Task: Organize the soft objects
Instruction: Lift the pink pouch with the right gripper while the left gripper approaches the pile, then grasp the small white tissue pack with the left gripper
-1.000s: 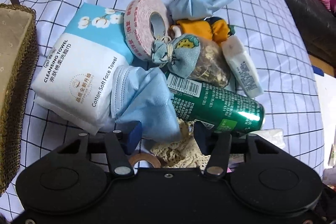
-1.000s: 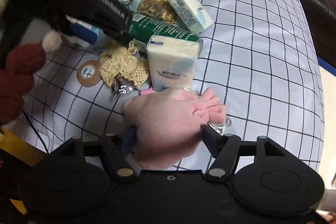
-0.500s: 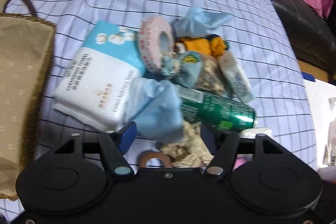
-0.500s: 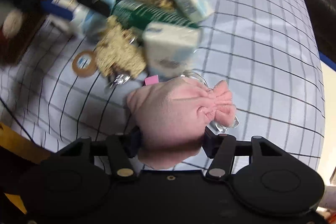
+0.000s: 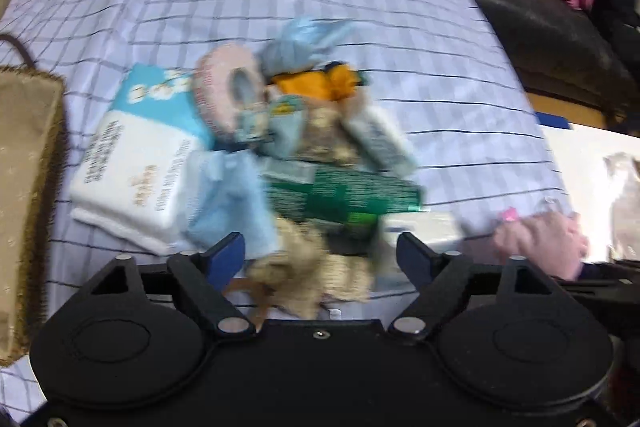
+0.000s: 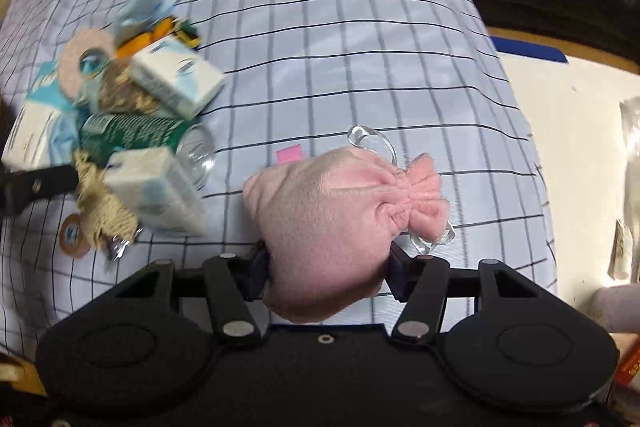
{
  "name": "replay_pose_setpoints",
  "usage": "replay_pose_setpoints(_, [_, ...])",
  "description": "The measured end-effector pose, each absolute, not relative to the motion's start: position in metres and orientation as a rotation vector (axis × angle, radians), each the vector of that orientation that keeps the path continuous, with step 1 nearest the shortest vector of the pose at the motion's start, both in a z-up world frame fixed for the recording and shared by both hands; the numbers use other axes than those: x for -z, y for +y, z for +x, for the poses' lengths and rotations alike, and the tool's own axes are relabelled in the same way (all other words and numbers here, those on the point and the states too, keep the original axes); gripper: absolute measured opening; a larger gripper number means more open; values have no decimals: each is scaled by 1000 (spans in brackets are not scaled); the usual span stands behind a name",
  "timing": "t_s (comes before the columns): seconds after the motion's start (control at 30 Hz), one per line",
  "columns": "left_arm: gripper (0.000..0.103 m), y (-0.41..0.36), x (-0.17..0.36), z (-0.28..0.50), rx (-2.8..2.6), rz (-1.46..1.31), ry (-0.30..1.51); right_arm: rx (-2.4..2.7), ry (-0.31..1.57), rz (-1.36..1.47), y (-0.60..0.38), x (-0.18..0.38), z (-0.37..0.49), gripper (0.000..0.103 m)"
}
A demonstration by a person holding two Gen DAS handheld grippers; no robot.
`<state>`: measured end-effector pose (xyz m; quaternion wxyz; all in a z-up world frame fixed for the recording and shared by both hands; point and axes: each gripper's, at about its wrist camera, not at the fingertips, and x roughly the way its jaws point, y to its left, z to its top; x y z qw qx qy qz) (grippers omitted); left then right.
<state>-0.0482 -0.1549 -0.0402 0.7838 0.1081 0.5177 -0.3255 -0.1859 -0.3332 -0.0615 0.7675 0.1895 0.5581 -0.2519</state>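
My right gripper (image 6: 326, 267) is shut on a pink drawstring pouch (image 6: 332, 215), held above the checked sheet, to the right of the pile. The same pouch (image 5: 540, 243) shows at the right edge of the left wrist view. My left gripper (image 5: 320, 255) hovers over the pile with its jaws opening and nothing pressed between them. Below it lie a beige lace piece (image 5: 304, 267) and a crumpled blue face mask (image 5: 228, 203). A cotton towel pack (image 5: 132, 171), a tape roll (image 5: 228, 95) and a green can (image 5: 340, 195) are heaped there too.
A woven basket (image 5: 28, 187) with a beige lining stands at the left edge of the bed. A clear plastic piece (image 6: 372, 143) and a small pink tag (image 6: 289, 155) lie by the pouch. A dark sofa (image 5: 560, 39) runs along the far right.
The left jaws have spread wide and the left gripper has lifted off the blue mask. The right gripper closed on the pink pouch and carried it right, away from the pile.
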Motion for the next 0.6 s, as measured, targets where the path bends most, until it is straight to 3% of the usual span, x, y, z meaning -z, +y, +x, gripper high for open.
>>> replay_pose_setpoints(0.6, [84, -211, 65, -57, 653, 213, 1134, 565, 1216, 439, -347, 69, -197, 57])
